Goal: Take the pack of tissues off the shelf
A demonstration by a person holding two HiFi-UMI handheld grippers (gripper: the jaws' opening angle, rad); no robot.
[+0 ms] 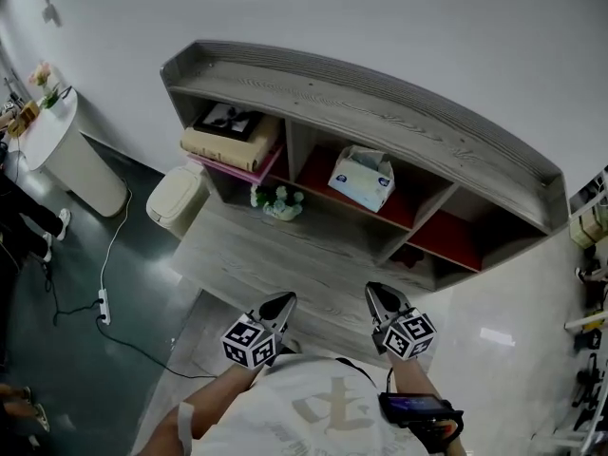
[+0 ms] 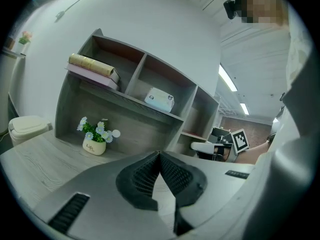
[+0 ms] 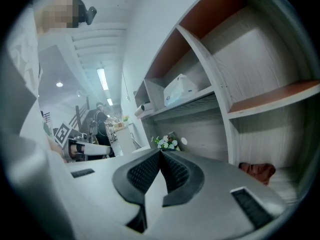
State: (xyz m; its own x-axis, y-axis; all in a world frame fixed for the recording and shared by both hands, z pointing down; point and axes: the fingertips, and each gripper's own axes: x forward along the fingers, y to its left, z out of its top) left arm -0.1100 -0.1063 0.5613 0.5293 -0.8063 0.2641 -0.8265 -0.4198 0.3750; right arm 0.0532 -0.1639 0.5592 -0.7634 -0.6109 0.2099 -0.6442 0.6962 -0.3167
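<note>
Pack of tissues (image 1: 362,179) sits in the middle compartment of the shelf (image 1: 380,93), on the red-lined board, well ahead of and above both grippers, which hang low over the desk (image 1: 275,255). Its long axis looks to run roughly along the shelf front, slightly skewed. Left gripper (image 1: 275,310) and right gripper (image 1: 385,304) both have jaws closed on nothing; the right one is nearer, almost straight in line with the pack.

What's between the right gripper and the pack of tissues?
In the head view, only bare desk top lies between the right gripper and the pack of tissues; the flower pot stands off to the left.
</note>
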